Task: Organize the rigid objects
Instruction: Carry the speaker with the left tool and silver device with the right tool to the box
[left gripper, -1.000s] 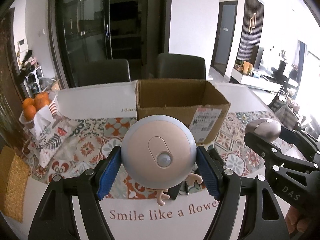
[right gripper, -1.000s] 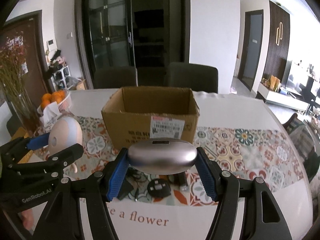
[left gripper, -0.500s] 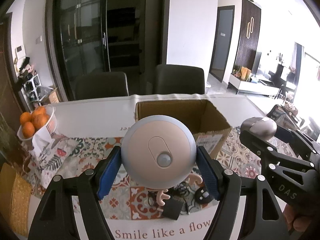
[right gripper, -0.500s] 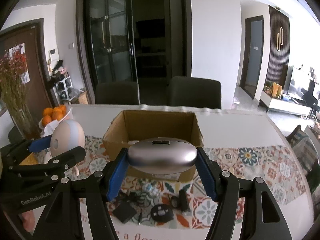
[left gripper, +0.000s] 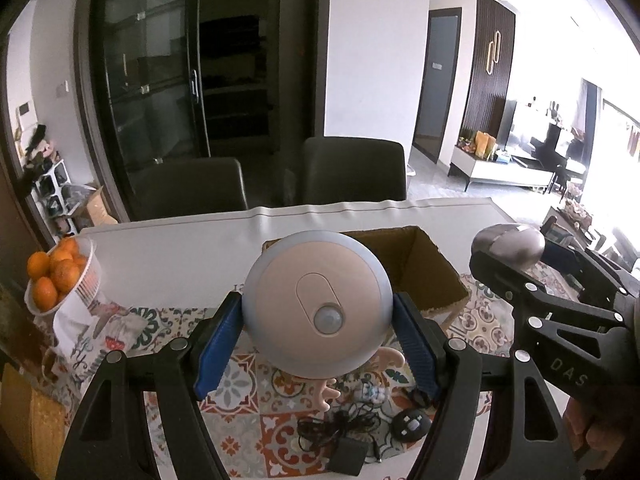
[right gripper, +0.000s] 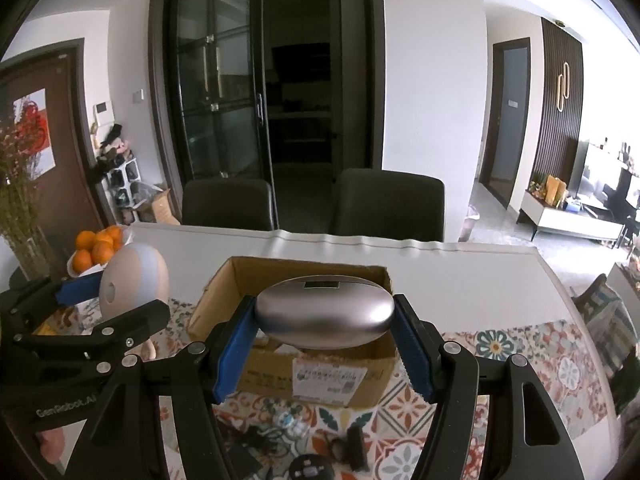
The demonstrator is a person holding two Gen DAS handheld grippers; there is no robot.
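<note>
The left tool (left gripper: 318, 336) pinches a round lamp (left gripper: 318, 304), pink-faced with a grey-blue rim, its blue pads (left gripper: 218, 344) pressed against the two sides. An oval plate with a small sensor dome sits on the lamp's face, and pink antler-shaped feet hang below it. The lamp is held in the air on the near side of the box (left gripper: 424, 268), partly covering the box's left wall in the left wrist view.

The right tool (right gripper: 324, 338) pinches a silver case (right gripper: 324, 318), a smooth oval pebble shape lying level between its blue pads (right gripper: 236, 350). In the right wrist view the case hangs in front of the box (right gripper: 296, 344), over its near wall, with the box's open top showing behind it.

The box is brown cardboard, open at the top, with a white label on its near face. It stands on the worktop (right gripper: 460, 276), partly on a patterned cloth (right gripper: 500, 344).

On the cloth near of the box lie small dark items: a black adapter (left gripper: 348, 458) with a tangled cable (left gripper: 336, 426) and a round black disc (left gripper: 412, 426). Others there are too blurred to name.

Left of the box, at the worktop's edge, stands a white bowl (left gripper: 86, 280) of oranges (left gripper: 52, 272). Beyond the box, two dark chairs (right gripper: 390, 204) face the worktop's far side.
</note>
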